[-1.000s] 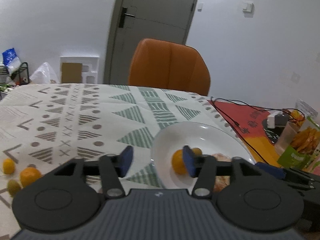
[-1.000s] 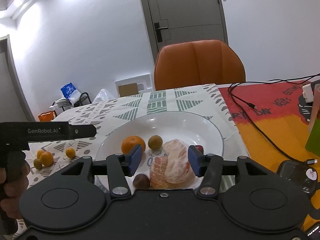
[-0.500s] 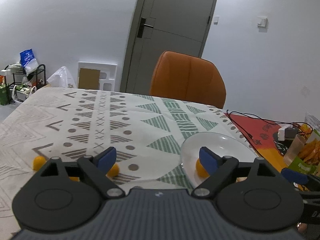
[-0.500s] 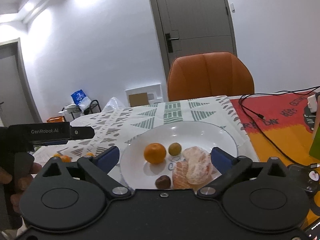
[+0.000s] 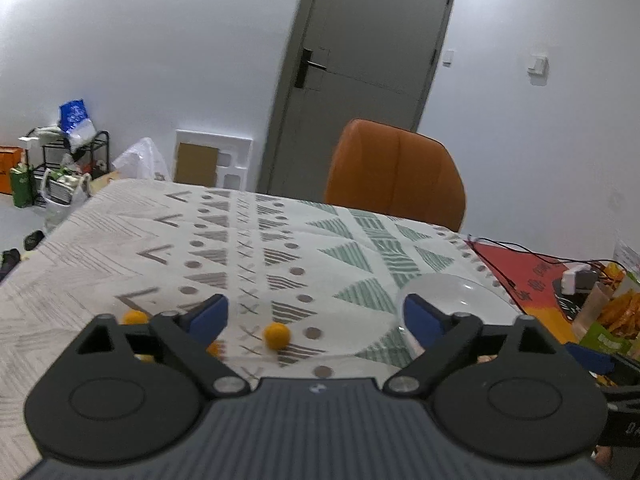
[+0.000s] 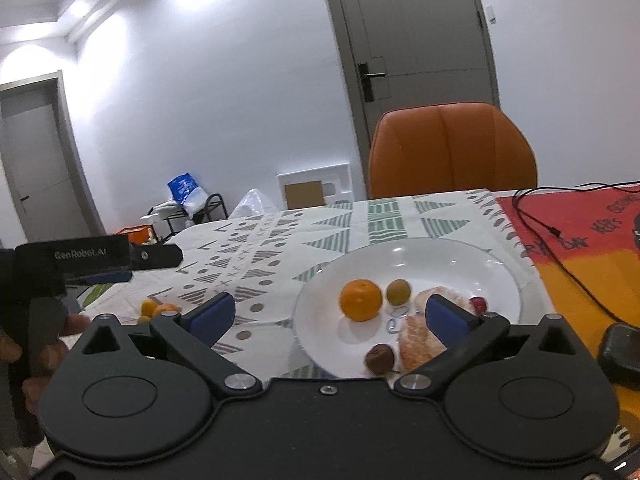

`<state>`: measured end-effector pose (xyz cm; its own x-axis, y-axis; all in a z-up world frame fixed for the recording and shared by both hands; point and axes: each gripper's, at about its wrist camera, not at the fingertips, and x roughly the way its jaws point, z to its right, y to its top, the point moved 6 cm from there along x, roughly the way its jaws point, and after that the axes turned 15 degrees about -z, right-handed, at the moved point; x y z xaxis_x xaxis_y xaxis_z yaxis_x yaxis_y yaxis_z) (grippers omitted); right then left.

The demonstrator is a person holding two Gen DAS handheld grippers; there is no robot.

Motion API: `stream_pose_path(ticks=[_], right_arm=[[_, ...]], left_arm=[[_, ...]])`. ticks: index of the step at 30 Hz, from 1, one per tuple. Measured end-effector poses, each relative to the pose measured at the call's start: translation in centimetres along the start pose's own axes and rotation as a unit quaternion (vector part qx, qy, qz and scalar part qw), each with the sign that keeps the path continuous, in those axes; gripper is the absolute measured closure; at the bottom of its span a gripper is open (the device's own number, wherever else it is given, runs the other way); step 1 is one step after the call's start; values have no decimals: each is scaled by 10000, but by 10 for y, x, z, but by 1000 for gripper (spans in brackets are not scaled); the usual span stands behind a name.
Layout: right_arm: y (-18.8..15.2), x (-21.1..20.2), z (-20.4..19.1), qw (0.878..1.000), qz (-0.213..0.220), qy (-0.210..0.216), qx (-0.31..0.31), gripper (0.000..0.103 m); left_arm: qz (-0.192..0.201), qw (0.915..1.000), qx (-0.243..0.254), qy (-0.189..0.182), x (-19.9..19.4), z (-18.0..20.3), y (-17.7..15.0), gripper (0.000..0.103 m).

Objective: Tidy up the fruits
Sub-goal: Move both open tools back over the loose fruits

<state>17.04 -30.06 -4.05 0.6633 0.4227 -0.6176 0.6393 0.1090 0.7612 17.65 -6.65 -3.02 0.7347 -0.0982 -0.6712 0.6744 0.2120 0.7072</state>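
Observation:
A white plate [image 6: 500, 268] on the patterned tablecloth holds an orange [image 6: 360, 300], a small greenish fruit [image 6: 398, 291], peeled citrus segments [image 6: 416, 342], a dark brown fruit [image 6: 379, 358] and a small red fruit [image 6: 477, 303]. My right gripper [image 6: 330, 314] hangs open just in front of the plate, empty. Small yellow-orange fruits [image 5: 277, 336] lie loose on the cloth left of the plate [image 5: 452, 288]. My left gripper [image 5: 316, 314] is open above them, holding nothing. Other loose fruits [image 6: 154, 309] show beside the left tool.
An orange chair [image 5: 394, 174] stands at the table's far side. A red-and-orange mat [image 6: 592, 232] with a black cable [image 6: 536, 220] lies right of the plate. Snack packets [image 5: 616, 308] and a charger [image 5: 576, 278] sit at the far right. A hand [image 6: 24, 352] holds the left tool.
Both grippers opened from nearly shut to wide. The left one swung leftward off the plate toward the loose fruits on the cloth; the right one pulled back slightly from the plate.

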Motion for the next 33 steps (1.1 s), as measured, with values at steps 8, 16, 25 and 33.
stream_pose_path(ticks=[8,16,25,33], right_arm=[[2,8,-27,9996,-33,185,-207,0],[4,18,-56,9979,-158,340,-524,0],[8,36,-71,9968,-335,388,-607,5],[15,49,-76,9960,-464,386,-660,23]], left_arm=[[57,9995,-165,272,-15,-41,4,2],[130,9982,-458,372,-25,-76,5,2],[137,9963,-705,476,-25,-107,3,4],[-52,9965,-738,391,-13,-121,0,23]])
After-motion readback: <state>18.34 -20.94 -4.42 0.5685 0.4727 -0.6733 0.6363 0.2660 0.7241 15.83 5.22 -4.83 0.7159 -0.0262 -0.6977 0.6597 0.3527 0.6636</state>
